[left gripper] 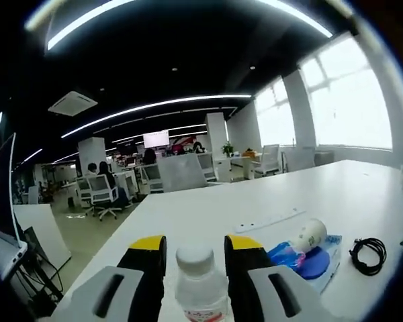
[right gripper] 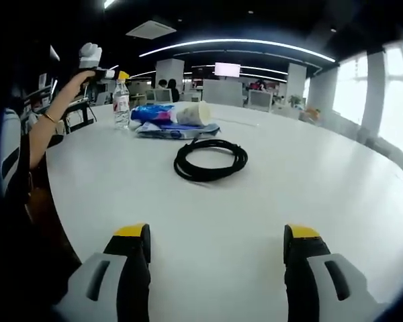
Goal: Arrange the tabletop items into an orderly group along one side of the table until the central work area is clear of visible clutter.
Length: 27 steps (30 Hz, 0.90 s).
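**A:** What did the left gripper [left gripper: 195, 251] have?

**B:** In the left gripper view its yellow-tipped jaws stood close on either side of a clear water bottle [left gripper: 201, 288] with a white cap, gripping it. In the right gripper view the same bottle [right gripper: 121, 102] stood upright near the far left edge of the white table [right gripper: 309, 168], with the left gripper [right gripper: 111, 72] at its cap, held by a person's hand [right gripper: 88, 55].

**A:** Could any label be read?

**B:** The bottle's label had a red mark in the left gripper view, but it was too small to read. The paper cup [left gripper: 309, 236] carried faint green print, also illegible.

**A:** Where did the cup lie?

**B:** On its side, on top of a blue and white packet [left gripper: 316, 260], just right of the bottle. In the right gripper view the cup [right gripper: 191, 113] and packet [right gripper: 178, 129] sat just beside the bottle.

**A:** And the cable?

**B:** A coiled black cable [right gripper: 210, 159] lay on the table nearer the middle, apart from the packet. In the left gripper view it [left gripper: 368, 255] lay right of the packet.

**A:** The right gripper [right gripper: 217, 243]?

**B:** Its jaws were spread wide over bare tabletop, holding nothing.
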Motion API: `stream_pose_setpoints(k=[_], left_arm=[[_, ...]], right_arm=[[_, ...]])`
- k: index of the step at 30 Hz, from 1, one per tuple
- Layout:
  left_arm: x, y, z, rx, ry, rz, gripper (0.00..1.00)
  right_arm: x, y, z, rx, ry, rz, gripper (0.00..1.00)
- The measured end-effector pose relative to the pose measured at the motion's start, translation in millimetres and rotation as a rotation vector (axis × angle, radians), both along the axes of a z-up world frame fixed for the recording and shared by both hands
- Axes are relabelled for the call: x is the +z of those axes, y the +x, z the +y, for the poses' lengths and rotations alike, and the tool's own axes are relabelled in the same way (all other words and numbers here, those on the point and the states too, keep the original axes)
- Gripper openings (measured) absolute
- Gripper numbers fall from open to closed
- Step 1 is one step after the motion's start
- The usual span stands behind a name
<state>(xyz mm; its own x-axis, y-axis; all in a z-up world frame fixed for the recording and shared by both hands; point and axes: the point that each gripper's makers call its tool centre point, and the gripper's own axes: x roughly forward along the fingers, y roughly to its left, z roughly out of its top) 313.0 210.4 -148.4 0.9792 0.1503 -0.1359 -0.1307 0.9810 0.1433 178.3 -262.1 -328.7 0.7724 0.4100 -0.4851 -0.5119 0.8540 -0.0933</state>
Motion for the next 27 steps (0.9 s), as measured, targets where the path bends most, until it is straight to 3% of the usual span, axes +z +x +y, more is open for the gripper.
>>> stream_pose_setpoints(k=[5, 14, 22, 27], left_arm=[[6.2, -6.2, 0.3, 0.002, -0.06, -0.056, 0.38], [20.1, -21.6, -6.1, -0.02, -0.072, -0.119, 0.51], [7.2, -24.5, -6.4, -0.021, -0.08, -0.082, 0.56], [-4.5, -26.9, -7.9, -0.025, -0.089, -0.052, 0.66]], right_arm=[[-0.3, -0.8, 0.1, 0.0, 0.001, -0.002, 0.78], [-1.7, -2.1, 0.1, -0.001, 0.018, -0.001, 0.79], [-2.6, -2.7, -0.6, -0.004, 0.029, 0.004, 0.8], [-2.5, -2.8, -0.6, -0.002, 0.028, 0.004, 0.8]])
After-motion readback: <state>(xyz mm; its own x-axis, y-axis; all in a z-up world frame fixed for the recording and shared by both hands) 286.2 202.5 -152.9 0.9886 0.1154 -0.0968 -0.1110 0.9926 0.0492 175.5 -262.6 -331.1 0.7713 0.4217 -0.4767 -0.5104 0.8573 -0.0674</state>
